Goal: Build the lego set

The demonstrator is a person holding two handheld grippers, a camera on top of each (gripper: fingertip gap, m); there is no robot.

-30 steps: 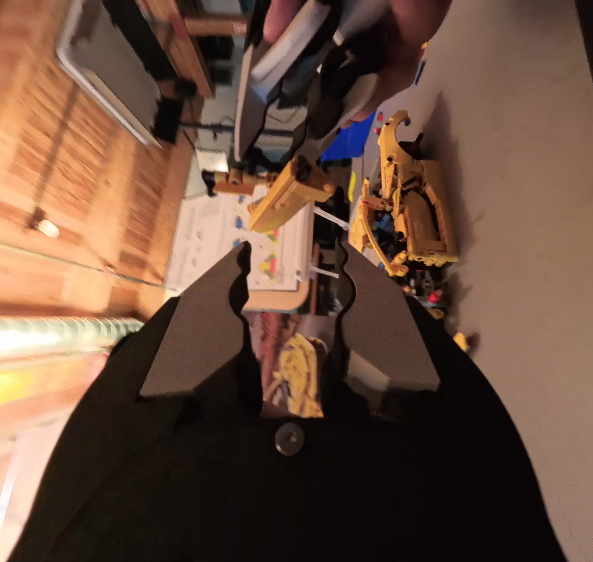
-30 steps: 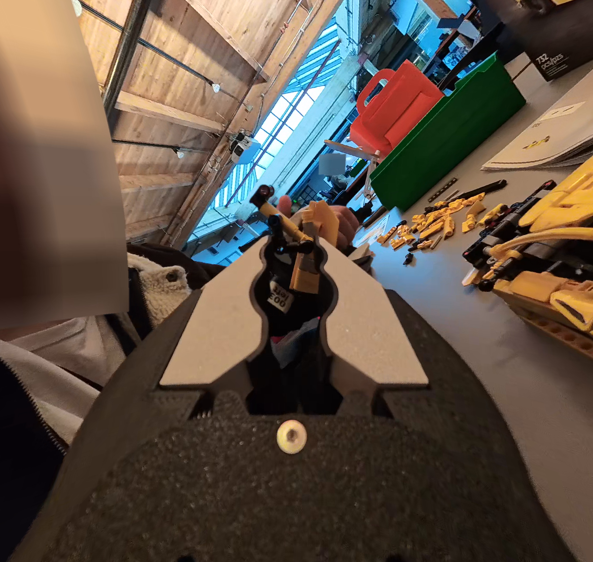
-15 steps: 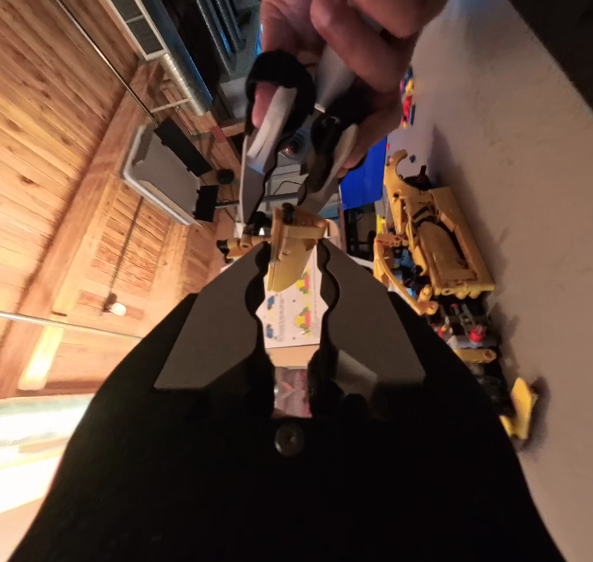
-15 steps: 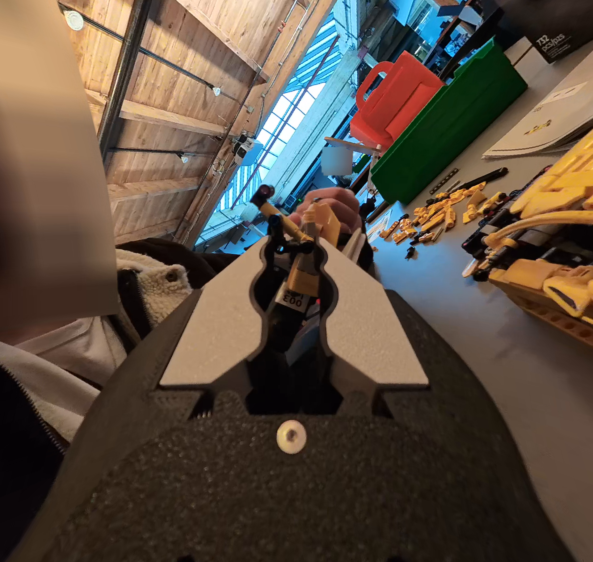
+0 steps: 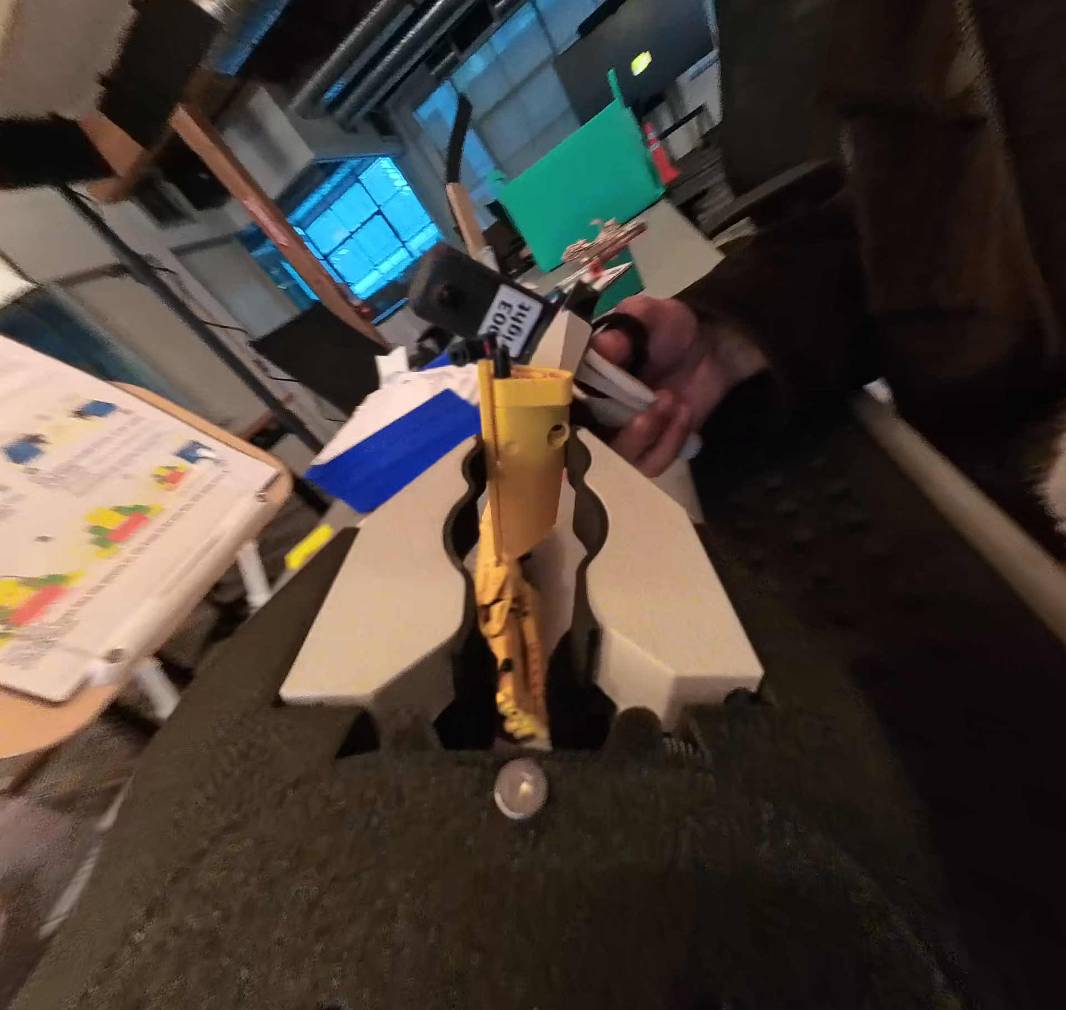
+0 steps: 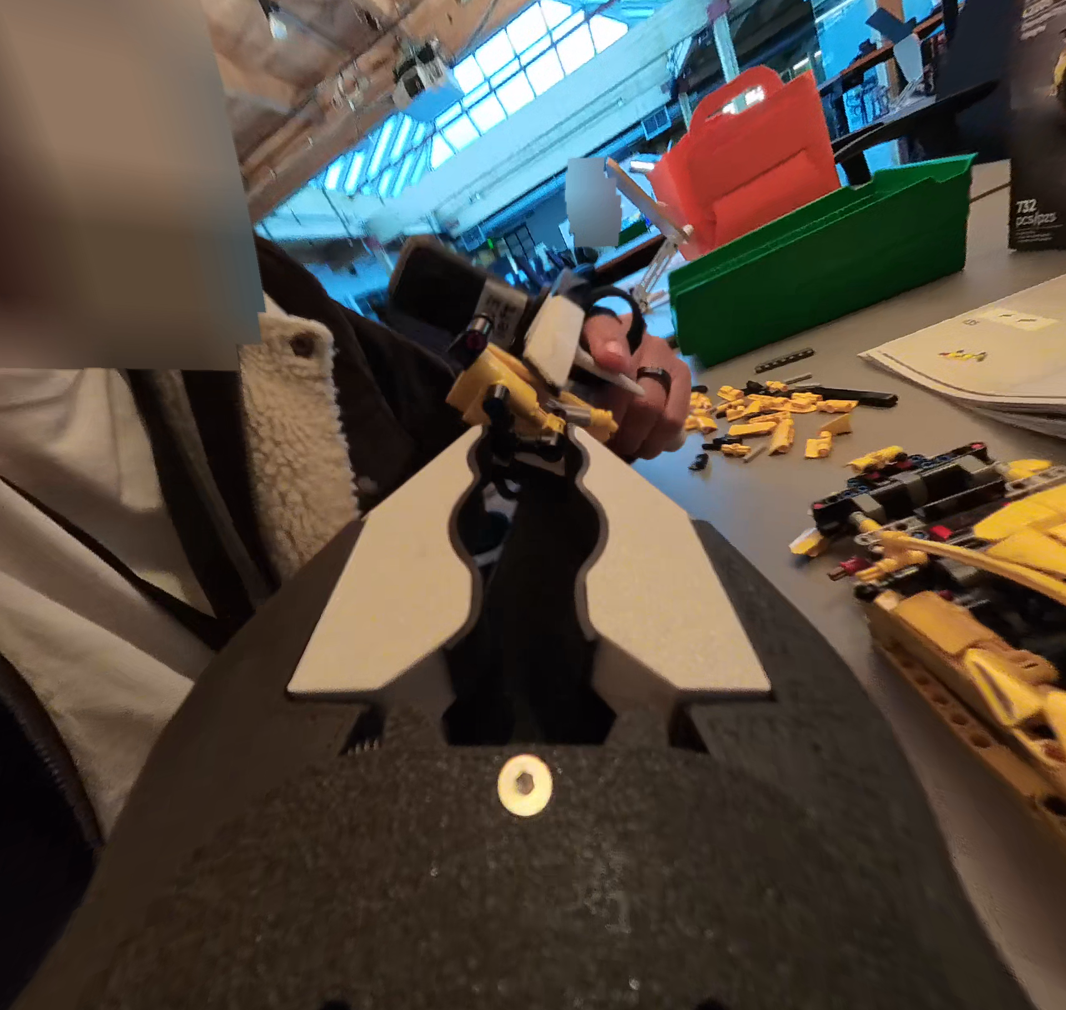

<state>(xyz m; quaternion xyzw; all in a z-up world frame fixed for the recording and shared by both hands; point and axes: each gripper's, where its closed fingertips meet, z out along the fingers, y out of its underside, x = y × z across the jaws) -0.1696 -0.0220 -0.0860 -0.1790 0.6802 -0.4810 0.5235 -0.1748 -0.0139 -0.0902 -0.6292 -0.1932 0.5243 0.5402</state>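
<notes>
- Left wrist view: the left gripper (image 5: 522, 457) has its grey fingers (image 5: 392, 596) pressed onto a yellow lego sub-assembly (image 5: 528, 463), which stands upright in the gap and rises above the fingertips.
- A black pin (image 5: 500, 358) projects from the top of that sub-assembly.
- The right gripper (image 5: 554, 342) is directly behind the sub-assembly, held by a hand (image 5: 663, 382); from this side I cannot tell how its fingers stand.
- A blue bin (image 5: 398, 451) lies to the left of the held part, and a printed instruction sheet (image 5: 98, 498) on a board lies further left. A green panel (image 5: 577, 198) stands far behind.
- Right wrist view: the right gripper (image 6: 525, 440) pinches the black lower end of the yellow lego sub-assembly (image 6: 513, 394) at its fingertips; the gap further back between the fingers is bare.
- The left gripper (image 6: 554, 342) grips the same sub-assembly from the far side, held by the person's other hand (image 6: 640, 399), which wears a dark ring.
- The sub-assembly is held in the air, above the near edge of the grey table (image 6: 750, 498).
- Loose yellow and black pieces (image 6: 761, 411) are scattered on the table behind the hand.
- The partly built yellow car model (image 6: 969, 596) rests on the table at right, apart from both grippers.
- A green bin (image 6: 819, 267), an orange bag (image 6: 750, 157) behind it, a booklet (image 6: 980, 359) and a dark product box (image 6: 1038, 117) occupy the far right.
</notes>
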